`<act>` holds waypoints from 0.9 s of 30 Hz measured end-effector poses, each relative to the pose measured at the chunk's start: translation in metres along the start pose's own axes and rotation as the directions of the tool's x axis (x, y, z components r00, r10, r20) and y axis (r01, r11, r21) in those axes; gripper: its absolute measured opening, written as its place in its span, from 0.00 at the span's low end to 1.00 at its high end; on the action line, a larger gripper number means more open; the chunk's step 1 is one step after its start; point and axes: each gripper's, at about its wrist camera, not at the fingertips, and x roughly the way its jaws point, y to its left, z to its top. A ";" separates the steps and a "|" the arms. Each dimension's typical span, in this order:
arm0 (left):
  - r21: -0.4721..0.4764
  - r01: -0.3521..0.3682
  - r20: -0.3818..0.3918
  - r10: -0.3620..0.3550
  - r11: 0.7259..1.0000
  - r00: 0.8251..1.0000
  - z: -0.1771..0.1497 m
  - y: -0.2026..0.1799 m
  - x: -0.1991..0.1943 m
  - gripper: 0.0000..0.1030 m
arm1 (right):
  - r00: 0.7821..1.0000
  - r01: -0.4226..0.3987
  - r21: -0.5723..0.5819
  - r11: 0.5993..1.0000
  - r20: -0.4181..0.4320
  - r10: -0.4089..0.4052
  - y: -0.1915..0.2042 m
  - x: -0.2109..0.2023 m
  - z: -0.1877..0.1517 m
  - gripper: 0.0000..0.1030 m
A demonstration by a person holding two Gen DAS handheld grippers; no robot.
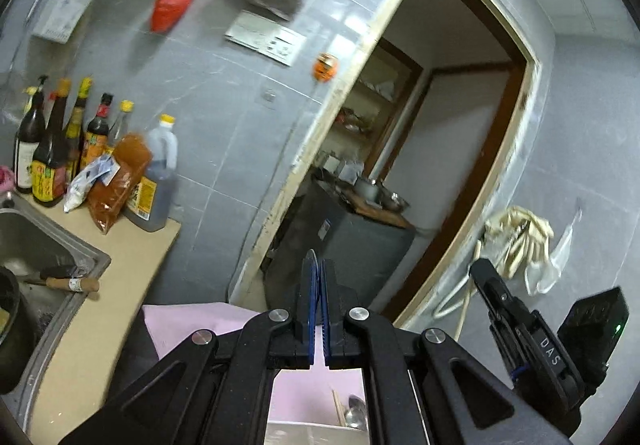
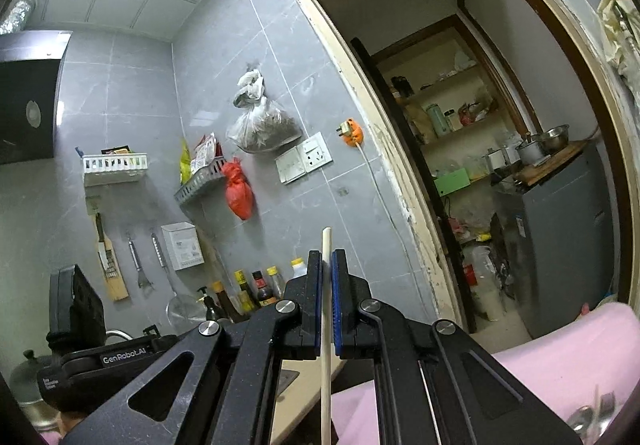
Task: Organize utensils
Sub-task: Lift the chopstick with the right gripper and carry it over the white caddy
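My left gripper [image 1: 318,265] is shut on a thin grey metal utensil [image 1: 311,256]. Only its narrow end pokes out above the blue pads, so I cannot tell what kind it is. My right gripper [image 2: 327,257] is shut on a pale chopstick [image 2: 325,345], which runs upright between the pads with its tip above them. Both grippers are held high, pointing at the tiled wall and doorway. The right gripper [image 1: 494,287] shows at the right of the left wrist view. Under the left gripper a spoon [image 1: 356,411] and chopsticks [image 1: 339,407] lie in a white container. More metal utensils [image 2: 582,419] show at the lower right.
A steel sink [image 1: 44,233] and sauce bottles [image 1: 52,153] sit on a beige counter [image 1: 120,285] to the left. A pink cloth [image 2: 560,357] covers the surface below. A grey cabinet [image 2: 568,245] stands in the open doorway. Kitchen tools [image 2: 138,261] hang on the wall.
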 end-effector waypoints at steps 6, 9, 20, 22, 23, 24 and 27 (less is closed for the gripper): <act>-0.080 0.045 0.020 -0.043 0.996 0.999 -0.026 0.045 0.009 0.03 | 0.999 0.049 -0.016 0.999 0.003 -0.048 -0.004 0.006 -0.036 0.04; -0.130 0.069 0.032 -0.066 0.989 0.997 -0.037 0.059 0.010 0.03 | 0.998 0.069 -0.022 0.997 -0.012 -0.069 -0.006 0.009 -0.048 0.04; -0.167 0.127 0.064 -0.118 0.978 0.991 -0.022 0.054 0.002 0.03 | 0.995 0.093 -0.033 0.995 -0.039 -0.095 -0.013 0.005 -0.055 0.04; -0.160 0.144 0.078 -0.133 0.977 0.988 -0.016 0.047 -0.001 0.03 | 0.995 0.093 -0.031 0.995 -0.032 -0.094 -0.014 0.005 -0.054 0.04; -0.156 0.153 0.085 -0.141 0.976 0.986 -0.014 0.043 -0.001 0.03 | 0.995 0.094 -0.028 0.995 -0.028 -0.095 -0.015 0.004 -0.053 0.04; -0.153 0.158 0.089 -0.146 0.975 0.985 -0.013 0.040 -0.002 0.03 | 0.995 0.093 -0.027 0.995 -0.025 -0.094 -0.016 0.003 -0.053 0.04; -0.155 0.171 0.096 -0.158 0.973 0.983 -0.013 0.032 0.001 0.03 | 0.995 0.095 -0.026 0.995 -0.019 -0.096 -0.020 0.001 -0.054 0.04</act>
